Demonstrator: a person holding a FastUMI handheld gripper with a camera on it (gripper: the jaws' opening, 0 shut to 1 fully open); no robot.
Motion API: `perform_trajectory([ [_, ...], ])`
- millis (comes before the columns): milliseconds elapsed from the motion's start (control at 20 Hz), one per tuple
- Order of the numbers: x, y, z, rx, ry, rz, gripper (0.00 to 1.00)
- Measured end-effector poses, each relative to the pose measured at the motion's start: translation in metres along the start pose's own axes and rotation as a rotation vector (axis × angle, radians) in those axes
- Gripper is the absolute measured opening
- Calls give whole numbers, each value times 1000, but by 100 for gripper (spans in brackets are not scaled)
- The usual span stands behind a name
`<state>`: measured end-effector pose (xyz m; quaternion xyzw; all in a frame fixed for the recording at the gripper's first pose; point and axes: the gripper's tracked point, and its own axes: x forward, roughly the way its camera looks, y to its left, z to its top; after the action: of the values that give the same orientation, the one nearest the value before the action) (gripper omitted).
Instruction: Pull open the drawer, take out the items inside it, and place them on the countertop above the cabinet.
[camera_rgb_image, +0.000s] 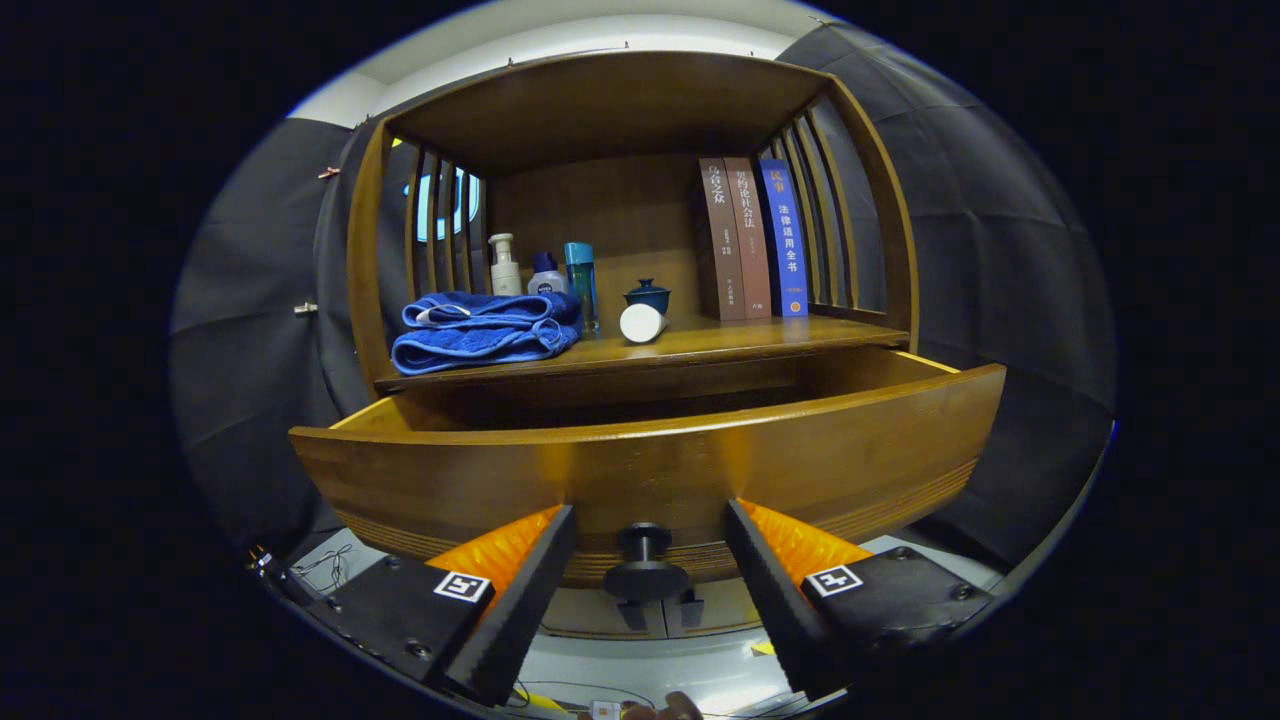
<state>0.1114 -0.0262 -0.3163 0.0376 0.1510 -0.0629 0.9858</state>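
Your gripper (648, 540) is spread wide, one finger on each side of the dark knob (644, 566) without touching it. The knob sits on the front of the wooden drawer (650, 470), which stands pulled out below the countertop (700, 345). A blue towel (485, 330) lies at the countertop's left edge, books (752, 238) at its right.

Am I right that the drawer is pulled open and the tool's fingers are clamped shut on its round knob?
Not quite. In the gripper view the drawer is pulled open, but the tool is open: its fingers stand apart on either side of the round knob, with a gap on each side, not pressing on it.
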Motion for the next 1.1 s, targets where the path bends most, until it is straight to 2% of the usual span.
perform_trajectory([
  [750, 91, 4, 16, -3, -19, -9, 99],
  [1100, 97, 5, 16, -10, -37, -20, 99],
])
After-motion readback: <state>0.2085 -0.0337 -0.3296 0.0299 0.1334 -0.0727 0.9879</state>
